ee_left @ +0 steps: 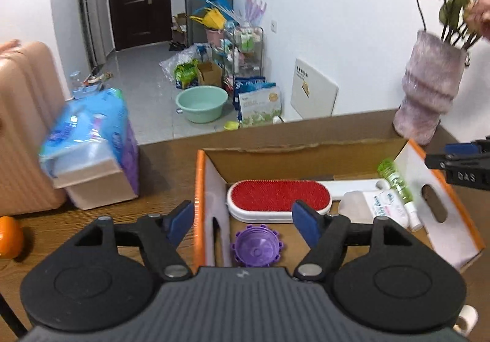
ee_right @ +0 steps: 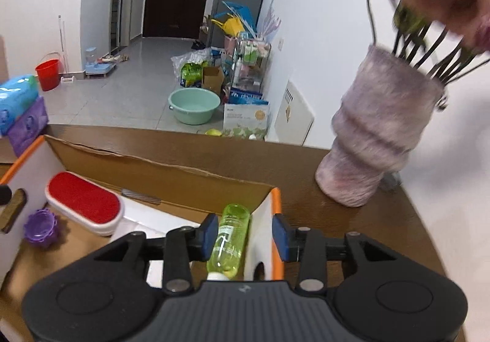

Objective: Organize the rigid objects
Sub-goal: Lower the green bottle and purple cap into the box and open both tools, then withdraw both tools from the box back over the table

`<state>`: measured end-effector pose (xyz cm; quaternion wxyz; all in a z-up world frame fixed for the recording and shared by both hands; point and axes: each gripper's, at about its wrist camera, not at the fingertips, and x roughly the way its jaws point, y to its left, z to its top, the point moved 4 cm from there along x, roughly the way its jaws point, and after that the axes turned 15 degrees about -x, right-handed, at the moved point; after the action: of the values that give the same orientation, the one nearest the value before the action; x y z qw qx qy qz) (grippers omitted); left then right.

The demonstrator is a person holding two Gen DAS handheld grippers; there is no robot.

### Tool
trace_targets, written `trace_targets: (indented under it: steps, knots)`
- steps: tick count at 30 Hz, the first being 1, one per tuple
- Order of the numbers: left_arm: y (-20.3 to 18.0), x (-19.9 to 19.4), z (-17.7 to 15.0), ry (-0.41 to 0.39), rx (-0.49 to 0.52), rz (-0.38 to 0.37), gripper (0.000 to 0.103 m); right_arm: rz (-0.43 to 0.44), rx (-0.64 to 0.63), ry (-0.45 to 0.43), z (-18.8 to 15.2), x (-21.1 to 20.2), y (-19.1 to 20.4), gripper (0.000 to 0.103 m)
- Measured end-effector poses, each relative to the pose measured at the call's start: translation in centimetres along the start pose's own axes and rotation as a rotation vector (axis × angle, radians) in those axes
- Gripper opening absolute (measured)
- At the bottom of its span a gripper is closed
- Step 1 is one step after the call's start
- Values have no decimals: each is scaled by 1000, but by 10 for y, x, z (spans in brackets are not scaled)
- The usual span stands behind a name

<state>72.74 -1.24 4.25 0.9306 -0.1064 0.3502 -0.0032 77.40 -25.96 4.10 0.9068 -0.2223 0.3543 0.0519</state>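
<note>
We hold the right hand-held gripper (ee_right: 243,236) over the right end of the cardboard box (ee_right: 159,167), its jaws apart and nothing clamped. The green bottle (ee_right: 229,239) lies directly ahead at twelve o'clock, between the two blue pads; its long axis runs along the line from six to twelve, white cap toward us, base pointing away. The left pad sits just beside the bottle's flank, though we cannot tell whether it touches. The right pad stands outside the box's orange-edged right wall (ee_right: 275,219), so that wall lies between the bottle and that pad, and we judge that closing here would squeeze wall and bottle together. The bottle leans against that wall, which leaves little room on its three o'clock side; open room lies toward nine o'clock, where the box floor is partly bare. Our left hand-held gripper (ee_left: 242,219) is also spread and empty, hovering over the near left part of the box, with the purple cap (ee_left: 257,247) just below it at six o'clock and the red lint brush (ee_left: 278,196) at twelve. From there the green bottle (ee_left: 395,181) lies well off at two o'clock, beyond the white tube (ee_left: 376,205), so the right side is clearly nearer. The vase (ee_right: 376,142) stands on the table (ee_right: 306,164) at two o'clock, apart from the box.
</note>
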Motion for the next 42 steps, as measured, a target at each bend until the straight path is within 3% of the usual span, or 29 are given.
trace_targets:
  steps: [3, 8, 11, 16, 18, 20, 22, 29, 34, 38, 42]
  knots:
    - [5, -34, -4, -64, -1, 19, 83, 6, -30, -24, 3, -36, -3, 41]
    - [14, -92, -25, -194, 1, -10, 90, 25, 22, -160, -4, -113, -6, 62]
    - [18, -132, -46, -309, 10, -22, 96, 47, 38, -253, -26, -154, 1, 68]
    - [25, -188, -85, -391, -29, -68, 100, 28, 18, -383, -77, -204, 22, 68]
    - [25, -206, -101, -415, -18, -63, 100, 15, 36, -450, -96, -223, 27, 72]
    - [24, -220, -115, -449, 0, -56, 101, 11, 77, -510, -114, -236, 30, 82]
    - [23, -235, -130, -485, 14, -61, 103, 7, 109, -549, -130, -245, 34, 83]
    - [21, -270, -189, -551, 7, -67, 103, 20, 153, -577, -179, -268, 56, 84]
    - [29, -299, -235, -543, 8, -64, 103, 62, 106, -573, -215, -293, 82, 85]
    - [38, -326, -273, -509, 4, -111, 103, 104, 48, -541, -252, -317, 106, 87]
    - [40, -357, -316, -576, 58, -80, 103, 80, -38, -539, -288, -338, 129, 88]
